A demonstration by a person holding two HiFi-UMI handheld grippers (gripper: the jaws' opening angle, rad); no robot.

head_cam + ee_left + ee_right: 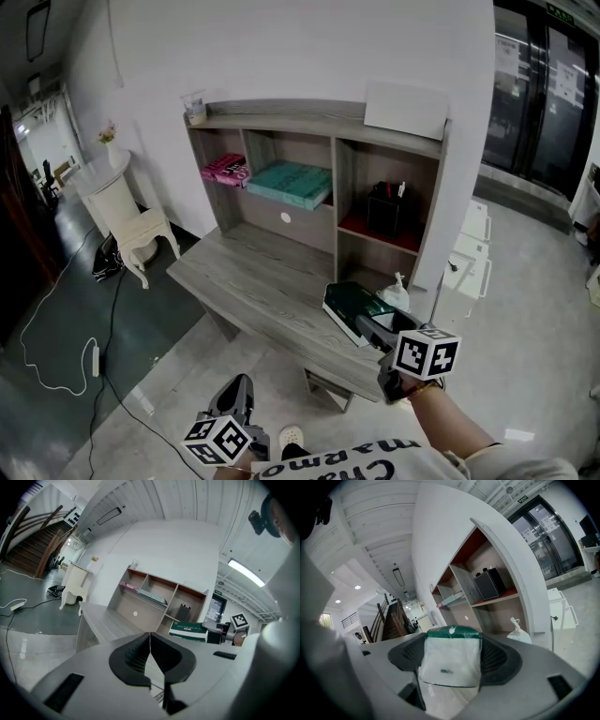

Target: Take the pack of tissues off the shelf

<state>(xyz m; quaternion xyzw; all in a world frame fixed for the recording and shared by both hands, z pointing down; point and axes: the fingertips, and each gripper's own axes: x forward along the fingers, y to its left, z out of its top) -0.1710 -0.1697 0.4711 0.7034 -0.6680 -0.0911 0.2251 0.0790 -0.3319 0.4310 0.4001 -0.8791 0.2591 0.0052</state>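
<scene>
The pack of tissues is not on the shelf unit now. It is between the jaws of the right tool, which are set wide apart and press on its two sides; the white end of the pack faces the camera of this tool and the green top is above. In the head view the pack is over the near right part of the tabletop, just beside a white pump bottle. I cannot tell if it touches the tabletop or hangs a little above it. The left tool has its jaws together with nothing between them, and it hangs low, near the person's body and well apart from the tabletop.

I judge that the taking is done and only the putting down remains. Some things could go wrong here:

- The pack is soft and held at one end only, so the far end may hang down and slide out if the grip is loosened too early.
- The bottle is very near; a sideways move could knock it over.
- This place is close to the front edge, so a pack released half over the edge may fall on the floor.
</scene>
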